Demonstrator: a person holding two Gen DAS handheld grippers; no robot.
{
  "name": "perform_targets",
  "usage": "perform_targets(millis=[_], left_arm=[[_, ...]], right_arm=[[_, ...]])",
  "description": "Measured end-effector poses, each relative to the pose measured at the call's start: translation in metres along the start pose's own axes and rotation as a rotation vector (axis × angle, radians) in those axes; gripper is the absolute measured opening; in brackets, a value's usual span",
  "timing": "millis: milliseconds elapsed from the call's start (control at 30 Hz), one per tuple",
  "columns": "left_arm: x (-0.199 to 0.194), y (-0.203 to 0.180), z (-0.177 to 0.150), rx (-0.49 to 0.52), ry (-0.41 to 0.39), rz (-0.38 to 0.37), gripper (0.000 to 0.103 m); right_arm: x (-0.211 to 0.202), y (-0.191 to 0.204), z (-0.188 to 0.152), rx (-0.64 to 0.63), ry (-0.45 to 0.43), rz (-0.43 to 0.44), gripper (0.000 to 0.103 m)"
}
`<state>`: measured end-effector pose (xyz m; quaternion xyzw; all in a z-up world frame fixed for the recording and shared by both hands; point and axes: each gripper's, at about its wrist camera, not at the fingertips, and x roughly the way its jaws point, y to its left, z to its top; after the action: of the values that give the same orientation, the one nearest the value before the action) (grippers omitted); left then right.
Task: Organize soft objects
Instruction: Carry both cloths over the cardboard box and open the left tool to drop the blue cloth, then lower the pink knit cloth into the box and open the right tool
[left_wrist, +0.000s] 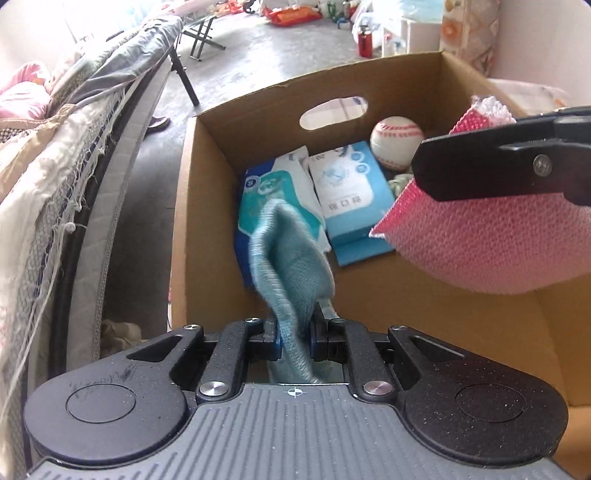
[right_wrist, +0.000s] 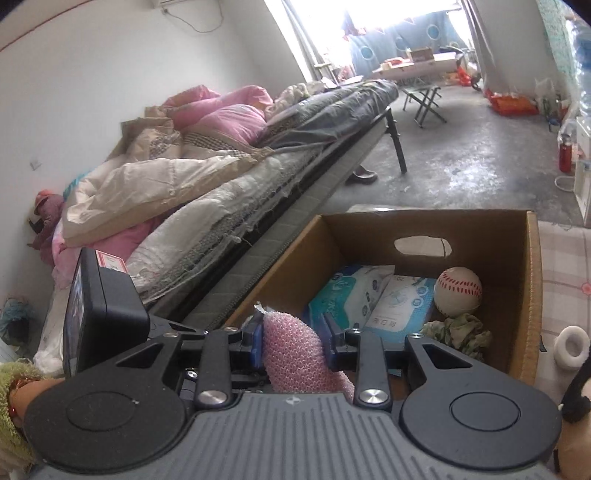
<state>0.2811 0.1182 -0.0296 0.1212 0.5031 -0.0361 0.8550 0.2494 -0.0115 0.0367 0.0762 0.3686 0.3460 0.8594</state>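
Observation:
An open cardboard box (left_wrist: 207, 206) stands on the floor beside a bed. Inside lie two blue-and-white tissue packs (left_wrist: 351, 188), a white baseball (left_wrist: 397, 142) and a crumpled green cloth (right_wrist: 460, 330). My left gripper (left_wrist: 293, 332) is shut on a teal knitted cloth (left_wrist: 291, 266) that hangs over the box's near left part. My right gripper (right_wrist: 295, 339) is shut on a pink mesh sponge (right_wrist: 295, 358), held above the box's near edge (right_wrist: 258, 295). In the left wrist view the pink sponge (left_wrist: 491, 240) and a right finger (left_wrist: 491, 170) hover over the box's right side.
A bed (right_wrist: 221, 192) piled with quilts runs along the left of the box, its metal leg (left_wrist: 184, 77) on the grey concrete floor. A red bottle (left_wrist: 365, 40) and bags clutter the far floor. A white ring (right_wrist: 572, 345) lies on checked fabric to the right.

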Motion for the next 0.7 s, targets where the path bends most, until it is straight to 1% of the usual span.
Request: perform_targets(millis=[100, 167, 200, 233, 267, 367, 400, 433, 533, 700], left_arm=[[0.011, -0.001, 0.009, 0.0, 0.006, 0.025, 0.014], [0.017, 0.002, 0.012, -0.015, 0.014, 0.019, 0.015], [0.02, 0.004, 0.013, -0.022, 0.02, 0.012, 0.019], [0.022, 0.006, 0.015, -0.03, 0.031, 0.001, 0.027], [0.023, 0.008, 0.017, -0.046, 0.041, -0.01, 0.032], [0.019, 0.013, 0.017, -0.074, 0.035, -0.049, 0.044], [0.017, 0.014, 0.017, -0.09, 0.031, -0.049, 0.061], [0.013, 0.016, 0.017, -0.109, 0.022, -0.049, 0.075], [0.004, 0.023, 0.016, -0.142, -0.015, -0.081, 0.075], [-0.009, 0.035, 0.014, -0.186, -0.041, -0.101, 0.075]], right_arm=[[0.013, -0.011, 0.005, 0.05, 0.02, -0.012, 0.033], [0.024, -0.018, 0.007, 0.094, 0.042, -0.018, 0.033], [0.028, -0.021, 0.007, 0.112, 0.052, -0.021, 0.033], [0.033, -0.024, 0.007, 0.127, 0.062, -0.025, 0.033], [0.037, -0.026, 0.007, 0.141, 0.072, -0.03, 0.034], [0.044, -0.03, 0.006, 0.17, 0.086, -0.048, 0.034], [0.045, -0.032, 0.006, 0.179, 0.087, -0.053, 0.034], [0.046, -0.033, 0.006, 0.186, 0.087, -0.061, 0.034], [0.046, -0.035, 0.007, 0.212, 0.086, -0.076, 0.034], [0.041, -0.034, 0.009, 0.225, 0.075, -0.125, 0.034]])
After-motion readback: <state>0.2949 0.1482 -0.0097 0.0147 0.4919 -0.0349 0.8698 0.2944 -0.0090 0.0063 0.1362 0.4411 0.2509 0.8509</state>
